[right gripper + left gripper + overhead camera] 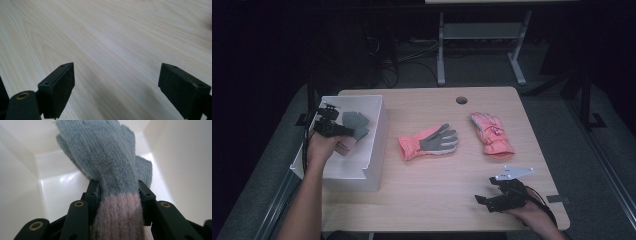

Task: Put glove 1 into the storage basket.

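The left claw (343, 131) grips a grey knit glove (105, 162) by its pink cuff, inside the white bin (374, 145) at the counter's left edge. If released carelessly, the wool could snag on a pad and drag back out. The right claw (116, 87) rests wide open and empty near the front right corner.
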The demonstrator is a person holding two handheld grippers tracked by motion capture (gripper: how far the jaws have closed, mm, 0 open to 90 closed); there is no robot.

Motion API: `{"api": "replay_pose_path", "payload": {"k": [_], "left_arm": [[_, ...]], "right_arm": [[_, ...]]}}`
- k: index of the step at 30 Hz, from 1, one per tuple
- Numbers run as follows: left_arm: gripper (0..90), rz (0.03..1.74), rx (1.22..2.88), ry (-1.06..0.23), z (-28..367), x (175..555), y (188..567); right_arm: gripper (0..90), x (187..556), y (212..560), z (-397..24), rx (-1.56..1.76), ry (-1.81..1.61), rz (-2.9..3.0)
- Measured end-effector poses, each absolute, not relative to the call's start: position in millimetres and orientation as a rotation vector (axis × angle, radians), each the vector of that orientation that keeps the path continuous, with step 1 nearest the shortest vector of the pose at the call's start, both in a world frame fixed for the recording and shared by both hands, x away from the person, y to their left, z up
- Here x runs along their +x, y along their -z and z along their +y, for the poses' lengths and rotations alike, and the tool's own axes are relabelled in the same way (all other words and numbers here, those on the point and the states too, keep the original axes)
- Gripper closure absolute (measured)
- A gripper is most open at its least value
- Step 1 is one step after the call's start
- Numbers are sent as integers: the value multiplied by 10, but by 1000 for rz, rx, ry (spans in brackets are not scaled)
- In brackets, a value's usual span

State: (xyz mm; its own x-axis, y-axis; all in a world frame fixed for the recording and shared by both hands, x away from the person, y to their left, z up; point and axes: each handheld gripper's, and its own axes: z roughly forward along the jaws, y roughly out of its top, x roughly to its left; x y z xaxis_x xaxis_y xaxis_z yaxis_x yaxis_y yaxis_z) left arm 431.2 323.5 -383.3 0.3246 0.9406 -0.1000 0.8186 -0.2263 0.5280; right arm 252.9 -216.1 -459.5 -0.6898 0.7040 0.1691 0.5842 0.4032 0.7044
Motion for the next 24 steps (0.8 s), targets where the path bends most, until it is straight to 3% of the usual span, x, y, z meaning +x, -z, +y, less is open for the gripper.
{"api": "replay_pose_path", "payload": {"k": [12,16,22,24], "left_arm": [[585,1625,2184,-290,3328,4332,4189],[492,1636,2198,-309,3294,4321,4240],[248,1681,2219,-366,3200,4333,4195],[225,1676,2235,-405,3186,4331,4145]], "right_arm": [[133,2527,4599,-2146,1142,-1150,2513],[133,2524,4594,-2139,1145,-1148,2512],[133,2528,4599,-2144,1146,-1154,2515],[133,2524,4599,-2150,1148,-1154,2514]]}}
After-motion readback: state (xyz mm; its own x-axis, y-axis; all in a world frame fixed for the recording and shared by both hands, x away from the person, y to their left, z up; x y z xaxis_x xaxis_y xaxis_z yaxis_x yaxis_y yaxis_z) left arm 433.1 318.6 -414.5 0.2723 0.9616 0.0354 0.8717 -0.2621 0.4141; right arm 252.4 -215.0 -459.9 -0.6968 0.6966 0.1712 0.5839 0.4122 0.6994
